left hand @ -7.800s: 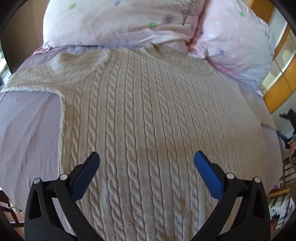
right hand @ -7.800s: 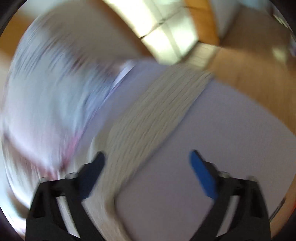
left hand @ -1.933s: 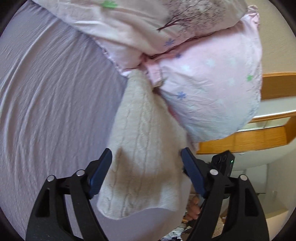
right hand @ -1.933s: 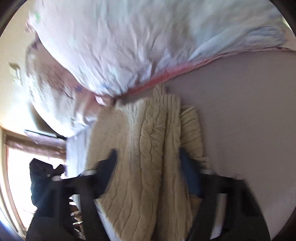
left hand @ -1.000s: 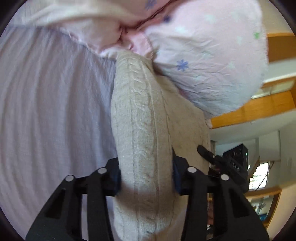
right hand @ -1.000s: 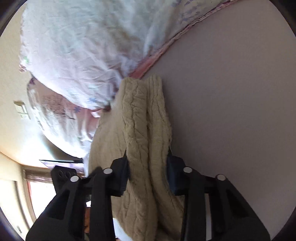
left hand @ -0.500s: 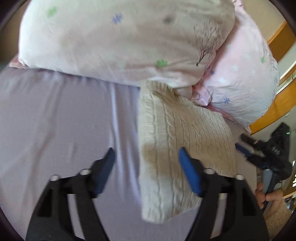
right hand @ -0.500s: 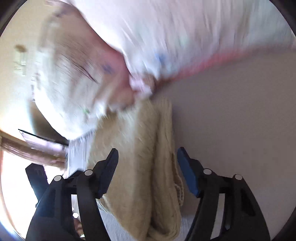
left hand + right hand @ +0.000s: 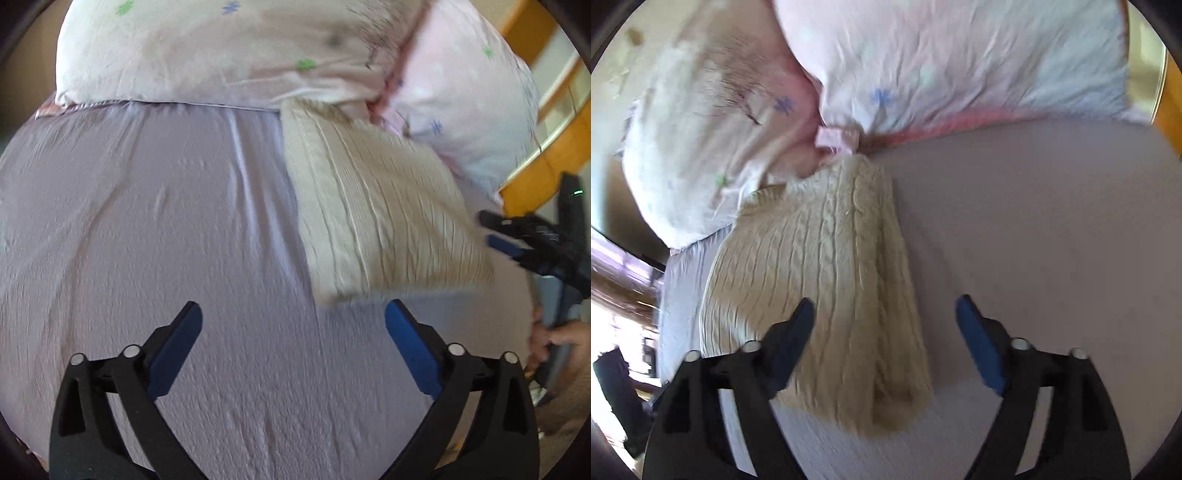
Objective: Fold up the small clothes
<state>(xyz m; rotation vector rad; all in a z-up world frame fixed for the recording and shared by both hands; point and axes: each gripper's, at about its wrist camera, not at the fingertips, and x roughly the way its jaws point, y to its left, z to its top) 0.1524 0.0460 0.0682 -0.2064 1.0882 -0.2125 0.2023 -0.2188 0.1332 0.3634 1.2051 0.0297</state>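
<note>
Cream cable-knit sweater [image 9: 380, 221] lies folded on lavender bedsheet [image 9: 147, 221], far end tucked against two floral pillows [image 9: 240, 51], its top edge hidden there; both views motion-blurred; left gripper [image 9: 293, 321] spread wide, empty, above bare sheet; right gripper [image 9: 884, 314] likewise spread, left finger overlapping sweater, contact unclear.

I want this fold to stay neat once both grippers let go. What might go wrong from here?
1. The folded sweater lies with its top edge against the pillows; if they shift or settle, they may nudge it askew.
2. The right gripper hangs open with one finger over the knit; a careless move could snag and reopen the fold.
3. The left gripper is open just short of the sweater's near edge and might catch it.
</note>
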